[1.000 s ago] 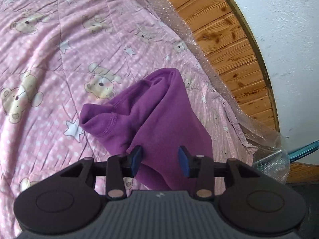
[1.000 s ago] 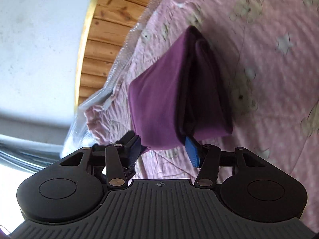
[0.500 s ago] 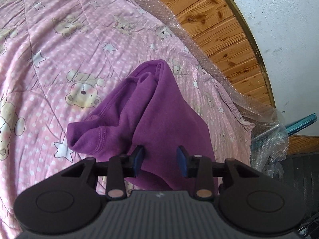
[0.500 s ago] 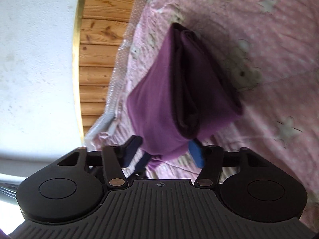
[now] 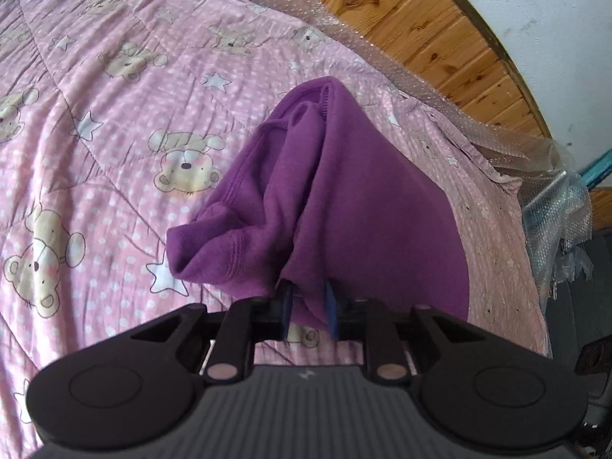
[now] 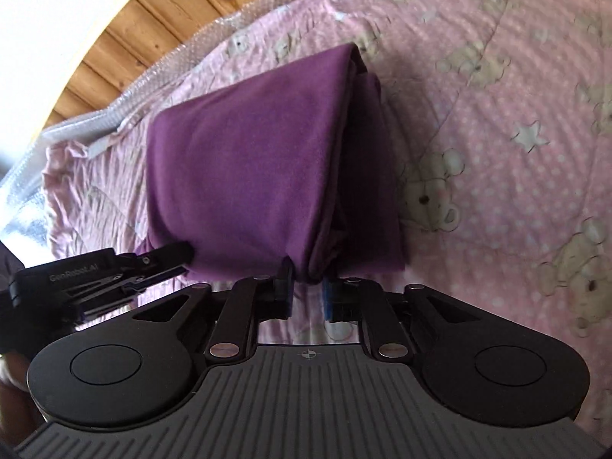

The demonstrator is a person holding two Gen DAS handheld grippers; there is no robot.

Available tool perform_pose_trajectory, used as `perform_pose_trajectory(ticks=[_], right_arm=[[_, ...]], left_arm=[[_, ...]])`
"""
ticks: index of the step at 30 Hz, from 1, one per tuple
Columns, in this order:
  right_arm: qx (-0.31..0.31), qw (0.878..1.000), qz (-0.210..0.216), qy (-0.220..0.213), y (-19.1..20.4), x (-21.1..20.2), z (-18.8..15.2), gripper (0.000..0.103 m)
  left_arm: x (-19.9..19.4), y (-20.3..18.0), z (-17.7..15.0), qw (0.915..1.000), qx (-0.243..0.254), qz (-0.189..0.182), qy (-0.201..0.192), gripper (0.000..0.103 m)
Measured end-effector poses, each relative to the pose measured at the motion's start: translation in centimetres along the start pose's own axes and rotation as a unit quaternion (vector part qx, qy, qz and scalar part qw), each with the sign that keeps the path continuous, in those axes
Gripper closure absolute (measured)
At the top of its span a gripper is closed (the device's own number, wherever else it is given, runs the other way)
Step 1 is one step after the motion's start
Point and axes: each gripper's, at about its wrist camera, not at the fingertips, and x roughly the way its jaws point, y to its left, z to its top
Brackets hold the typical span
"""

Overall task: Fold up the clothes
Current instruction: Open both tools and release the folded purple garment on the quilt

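Lying part-folded on the pink bear-print quilt (image 5: 95, 122) of a bed, the purple garment (image 5: 344, 199) has its near edge lifted. Both tools have just been closing: the left tool (image 5: 308, 308) pinches a bunch of that edge between nearly shut pads, and the right tool (image 6: 308, 287) clamps a stack of layers at the other near corner. The step looks like starting another fold. Next, both corners likely need carrying together toward the far edge, keeping the layers aligned.
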Motion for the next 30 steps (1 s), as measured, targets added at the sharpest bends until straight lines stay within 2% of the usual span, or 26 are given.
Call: perform_pose_trajectory(ticks=[1,3,4,5,7,8,12,13,14,15,17,19,22,23,24,25,26,29,30], right_arm=[[-0.019,0.999,-0.004,-0.026,0.7,-1.7,0.3,0.085],[-0.053,0.995,-0.009,-0.079,2.1,-4.7,1.3,0.082],[-0.068,0.993,-0.008,-0.097,2.8,-5.6,2.2,0.082],[-0.084,0.991,-0.005,-0.108,3.5,-5.8,3.1,0.082],[-0.117,0.986,-0.004,-0.115,5.1,-4.8,5.1,0.078],[-0.133,0.985,-0.007,-0.111,5.7,-3.6,5.8,0.071],[-0.170,0.982,-0.045,-0.071,6.1,2.0,7.8,0.070],[-0.175,0.982,-0.054,-0.046,5.7,3.4,7.8,0.071],[-0.175,0.983,-0.059,-0.018,5.1,4.7,7.6,0.071],[-0.174,0.983,-0.058,-0.001,4.5,5.5,7.5,0.071],[-0.168,0.985,-0.042,0.007,3.7,5.0,8.4,0.071],[-0.168,0.985,-0.035,-0.022,4.0,3.3,9.3,0.069],[-0.164,0.985,-0.028,-0.045,4.2,2.9,10.8,0.069],[-0.161,0.986,-0.028,-0.041,4.2,3.4,11.2,0.068],[-0.156,0.987,-0.034,-0.018,4.0,4.7,11.3,0.067],[-0.149,0.988,-0.043,0.013,3.6,6.2,11.1,0.066],[-0.147,0.987,-0.048,0.030,3.3,7.1,10.9,0.065],[-0.169,0.985,-0.035,-0.007,3.9,4.4,9.8,0.064],[-0.176,0.984,-0.028,-0.025,4.3,2.8,9.4,0.061]], left_arm=[[-1.2,-0.2,0.0,0.9999,0.007,-0.011,-0.008,0.083],[-2.7,-1.5,0.9,0.9988,0.024,-0.026,-0.034,0.076],[-3.4,-2.2,1.4,0.9978,0.032,-0.032,-0.048,0.066],[-4.1,-2.8,2.0,0.9965,0.041,-0.038,-0.063,0.058],[-2.7,-4.1,3.5,0.9959,0.057,-0.030,-0.064,0.056],[-1.7,-4.8,4.3,0.9957,0.064,-0.025,-0.062,0.056],[3.9,-4.5,5.7,0.9959,0.082,0.034,-0.016,0.056],[4.9,-3.9,5.5,0.9952,0.083,0.052,-0.008,0.048],[5.5,-3.2,5.3,0.9952,0.082,0.053,-0.003,0.042],[5.4,-2.7,5.2,0.9957,0.079,0.049,-0.002,0.042],[4.4,-2.9,5.6,0.9964,0.076,0.036,-0.006,0.049],[3.1,-3.6,6.5,0.9964,0.078,0.012,-0.029,0.046],[4.8,-3.8,8.8,0.9961,0.074,0.030,-0.037,0.044],[6.2,-3.7,9.6,0.9959,0.071,0.046,-0.031,0.045],[7.2,-3.3,9.8,0.9961,0.063,0.059,-0.020,0.044],[8.0,-2.5,9.9,0.9961,0.053,0.070,-0.006,0.035],[8.9,-1.8,9.9,0.9957,0.043,0.081,0.008,0.033],[6.2,-1.9,9.1,0.9980,0.031,0.055,-0.011,0.038],[5.3,-2.1,8.5,0.9984,0.031,0.044,-0.016,0.035]])
